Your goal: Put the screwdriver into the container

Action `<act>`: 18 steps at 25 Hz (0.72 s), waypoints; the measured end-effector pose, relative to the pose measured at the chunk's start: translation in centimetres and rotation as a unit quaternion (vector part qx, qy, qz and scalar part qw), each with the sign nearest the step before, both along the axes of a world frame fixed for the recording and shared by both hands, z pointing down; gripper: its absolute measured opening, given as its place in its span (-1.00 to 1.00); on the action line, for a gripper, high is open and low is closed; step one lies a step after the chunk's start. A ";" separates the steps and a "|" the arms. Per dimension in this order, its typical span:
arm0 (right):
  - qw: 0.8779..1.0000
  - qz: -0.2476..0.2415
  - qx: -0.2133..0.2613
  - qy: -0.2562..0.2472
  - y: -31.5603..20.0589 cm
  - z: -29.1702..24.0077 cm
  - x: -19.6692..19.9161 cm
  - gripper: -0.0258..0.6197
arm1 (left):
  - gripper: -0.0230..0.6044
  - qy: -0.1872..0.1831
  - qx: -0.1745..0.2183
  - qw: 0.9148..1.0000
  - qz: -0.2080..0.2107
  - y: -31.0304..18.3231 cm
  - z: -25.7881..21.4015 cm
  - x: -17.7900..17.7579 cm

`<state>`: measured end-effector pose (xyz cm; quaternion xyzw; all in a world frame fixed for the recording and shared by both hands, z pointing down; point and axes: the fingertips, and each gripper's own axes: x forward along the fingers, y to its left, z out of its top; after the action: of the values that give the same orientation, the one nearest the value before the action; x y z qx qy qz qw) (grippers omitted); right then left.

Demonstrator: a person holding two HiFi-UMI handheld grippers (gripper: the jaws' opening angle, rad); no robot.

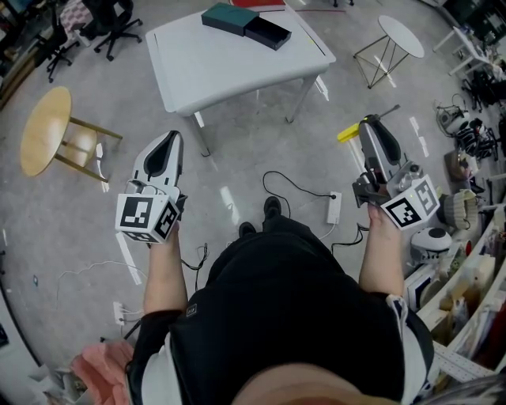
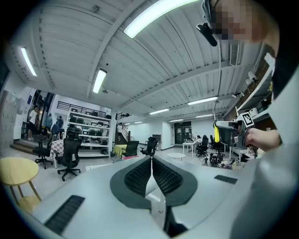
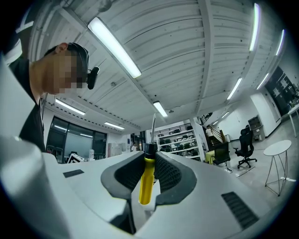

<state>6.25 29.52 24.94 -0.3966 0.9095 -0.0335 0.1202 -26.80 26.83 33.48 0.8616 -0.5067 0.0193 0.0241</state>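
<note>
My right gripper (image 1: 369,123) is shut on a screwdriver (image 1: 349,132) with a yellow handle and a thin metal shaft. In the right gripper view the screwdriver (image 3: 146,177) stands clamped between the jaws, shaft pointing up. My left gripper (image 1: 171,140) is held out to the left, shut with nothing in it; its jaws meet in the left gripper view (image 2: 151,164). A dark teal container (image 1: 229,18) with a black open box (image 1: 267,33) beside it lies on the white table (image 1: 213,71), far ahead of both grippers.
A round wooden stool (image 1: 47,130) stands at the left and a small white round side table (image 1: 398,35) at the upper right. A power strip (image 1: 334,207) and cables lie on the floor. Cluttered shelves (image 1: 466,269) line the right side. Office chairs (image 1: 111,24) stand at the top left.
</note>
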 end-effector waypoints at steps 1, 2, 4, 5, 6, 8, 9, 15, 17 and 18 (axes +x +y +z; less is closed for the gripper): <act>1.000 -0.001 0.000 -0.003 -0.3 0.0 -0.1 -0.66 | -0.86 -0.001 0.001 1.000 0.000 -0.2 -0.1 -0.1; 1.000 -0.002 0.000 -0.006 -0.6 -0.1 -0.2 -0.66 | -0.86 -0.002 0.001 1.000 -0.002 -0.3 -0.1 -0.3; 1.000 -0.007 -0.001 -0.009 -1.3 0.0 -0.4 -0.66 | -0.85 -0.004 0.000 1.000 -0.005 -0.7 0.0 -0.6; 1.000 -0.010 -0.002 -0.010 -1.6 0.1 -0.5 -0.66 | -0.86 -0.005 -0.001 1.000 -0.007 -0.9 0.0 -0.6; 1.000 -0.013 -0.002 -0.012 -2.0 0.2 -0.6 -0.66 | -0.86 -0.006 -0.002 1.000 -0.008 -1.1 0.1 -0.6; 1.000 -0.018 -0.003 -0.016 -2.9 0.4 -0.7 -0.66 | -0.86 -0.009 -0.003 1.000 -0.011 -1.7 0.2 -0.5; 1.000 -0.020 -0.004 -0.019 -3.5 0.6 -0.6 -0.66 | -0.86 -0.010 -0.004 1.000 -0.012 -2.0 0.2 -0.5; 0.999 -0.031 -0.013 -0.031 -7.2 1.4 0.0 -0.66 | -0.86 -0.023 -0.016 0.999 -0.020 -4.8 0.8 0.1; 0.999 -0.033 -0.018 -0.033 -8.6 1.8 0.5 -0.66 | -0.86 -0.024 -0.019 0.999 -0.023 -6.1 0.9 0.5; 0.999 -0.033 -0.021 -0.035 -9.4 2.0 0.9 -0.66 | -0.86 -0.024 -0.020 0.999 -0.024 -6.8 0.9 0.8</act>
<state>7.14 20.11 26.90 -0.3674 0.9165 -0.0700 0.1421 -25.99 19.98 34.36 0.8477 -0.5274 0.0495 0.0292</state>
